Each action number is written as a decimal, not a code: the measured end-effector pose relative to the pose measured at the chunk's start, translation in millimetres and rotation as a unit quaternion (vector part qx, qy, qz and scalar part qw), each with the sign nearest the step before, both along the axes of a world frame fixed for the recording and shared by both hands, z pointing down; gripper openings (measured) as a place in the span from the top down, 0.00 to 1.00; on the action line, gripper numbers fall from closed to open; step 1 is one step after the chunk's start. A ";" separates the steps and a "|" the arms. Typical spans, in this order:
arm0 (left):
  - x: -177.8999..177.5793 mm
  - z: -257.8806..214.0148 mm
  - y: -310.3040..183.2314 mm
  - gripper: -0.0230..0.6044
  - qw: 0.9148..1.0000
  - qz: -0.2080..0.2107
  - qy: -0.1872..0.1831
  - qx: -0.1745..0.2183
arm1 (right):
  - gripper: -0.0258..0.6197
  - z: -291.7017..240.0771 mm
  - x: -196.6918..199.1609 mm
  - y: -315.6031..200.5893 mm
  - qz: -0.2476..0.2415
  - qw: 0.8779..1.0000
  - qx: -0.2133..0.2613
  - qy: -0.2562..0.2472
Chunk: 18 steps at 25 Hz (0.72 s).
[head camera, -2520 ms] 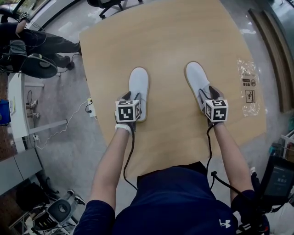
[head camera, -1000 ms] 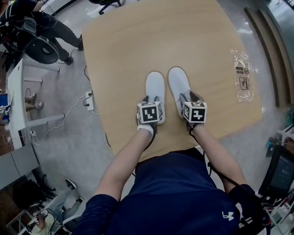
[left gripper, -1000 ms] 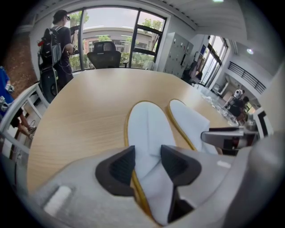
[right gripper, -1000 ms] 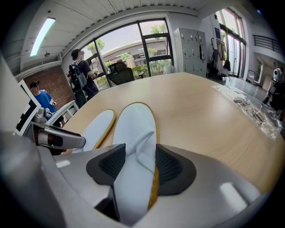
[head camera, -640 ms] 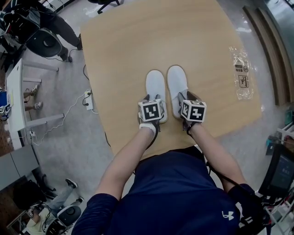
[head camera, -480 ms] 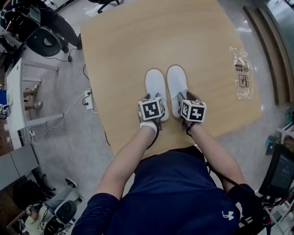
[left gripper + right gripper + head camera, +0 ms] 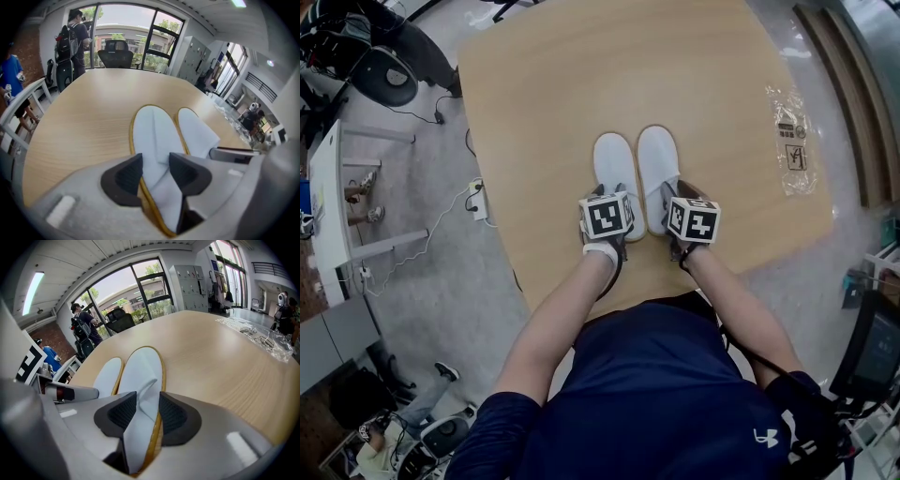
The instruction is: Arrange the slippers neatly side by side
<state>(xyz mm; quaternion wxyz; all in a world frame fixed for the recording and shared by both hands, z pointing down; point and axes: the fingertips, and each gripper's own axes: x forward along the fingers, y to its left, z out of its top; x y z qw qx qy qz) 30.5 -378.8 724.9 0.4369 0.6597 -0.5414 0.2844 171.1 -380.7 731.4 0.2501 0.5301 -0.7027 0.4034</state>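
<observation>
Two white slippers with yellow-edged soles lie side by side on the wooden table (image 7: pixel 544 94), toes pointing away from me. My left gripper (image 7: pixel 612 194) is shut on the heel end of the left slipper (image 7: pixel 614 167); in the left gripper view its pads (image 7: pixel 126 174) press that slipper (image 7: pixel 154 136), with the right slipper (image 7: pixel 197 133) just beside it. My right gripper (image 7: pixel 673 194) has the right slipper (image 7: pixel 656 161) between its closing jaws. In the right gripper view the slipper (image 7: pixel 143 371) is pinched and folded between the pads (image 7: pixel 171 414), next to the left slipper (image 7: pixel 107 373).
A clear plastic bag (image 7: pixel 792 141) with printed labels lies near the table's right edge. An office chair (image 7: pixel 115 51) stands at the far end. People stand by the windows (image 7: pixel 75 33). The table's near edge runs just behind the grippers. A cable and power strip (image 7: pixel 476 202) lie on the floor at left.
The slippers were far apart; both grippers have carried them inward until they lie together. Over the last second the pair has shifted a little further away from me.
</observation>
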 end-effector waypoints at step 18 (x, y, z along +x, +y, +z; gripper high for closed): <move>-12.3 -3.2 -4.7 0.67 0.997 0.048 -0.058 0.024 | 0.73 -3.9 -2.0 -0.4 -0.010 1.000 -0.005 -0.013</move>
